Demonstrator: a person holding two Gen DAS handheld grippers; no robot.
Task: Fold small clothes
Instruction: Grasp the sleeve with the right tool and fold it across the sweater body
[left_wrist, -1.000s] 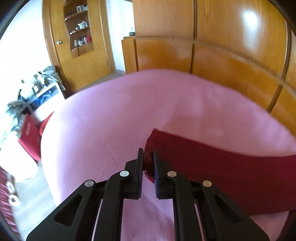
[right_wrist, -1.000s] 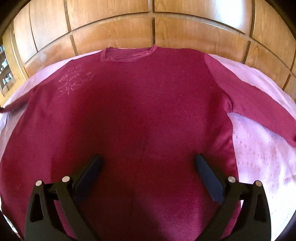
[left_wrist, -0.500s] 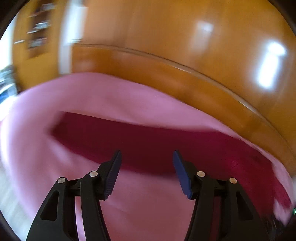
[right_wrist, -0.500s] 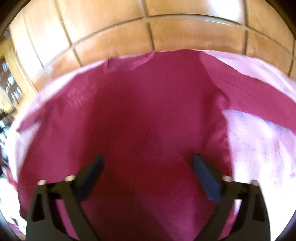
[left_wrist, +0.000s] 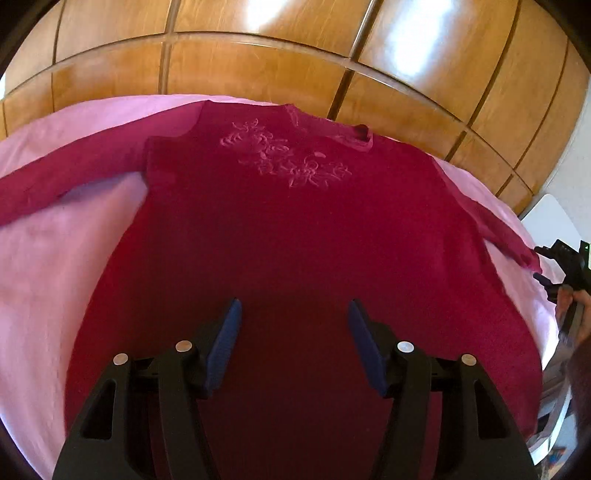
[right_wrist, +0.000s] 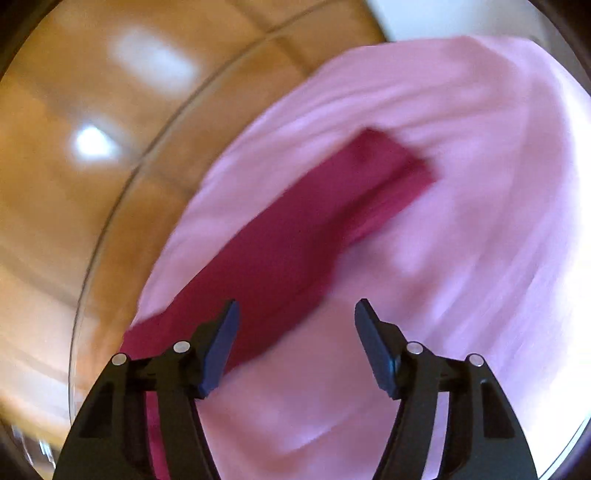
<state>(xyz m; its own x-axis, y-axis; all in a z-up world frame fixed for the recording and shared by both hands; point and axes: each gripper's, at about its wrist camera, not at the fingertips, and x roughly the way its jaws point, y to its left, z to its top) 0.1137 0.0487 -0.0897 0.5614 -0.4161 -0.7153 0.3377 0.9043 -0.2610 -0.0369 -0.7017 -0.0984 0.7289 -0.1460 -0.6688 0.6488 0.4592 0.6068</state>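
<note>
A maroon sweater (left_wrist: 295, 229) with embroidery on its chest lies spread flat on the pink bed sheet (left_wrist: 55, 277). My left gripper (left_wrist: 293, 306) hovers over the sweater's lower body; its jaws are opening and hold nothing. In the blurred right wrist view the sweater's right sleeve (right_wrist: 288, 240) runs diagonally up to its cuff (right_wrist: 399, 166). My right gripper (right_wrist: 297, 306) hangs over that sleeve near its lower part, jaws closing with only the sheet and the sleeve's edge below them. The left wrist view shows the right gripper (left_wrist: 543, 264) just beyond the cuff.
A wooden panelled headboard (left_wrist: 258, 62) runs along the far side of the bed and also shows on the left in the right wrist view (right_wrist: 74, 184). A hand (left_wrist: 576, 306) holds the right gripper at the bed's right edge. A white surface (left_wrist: 550, 218) lies beyond that edge.
My left gripper let go of the left sleeve's cuff, opened and swung over the sweater's body. My right gripper swung from the body to the right sleeve, its jaws narrowing.
</note>
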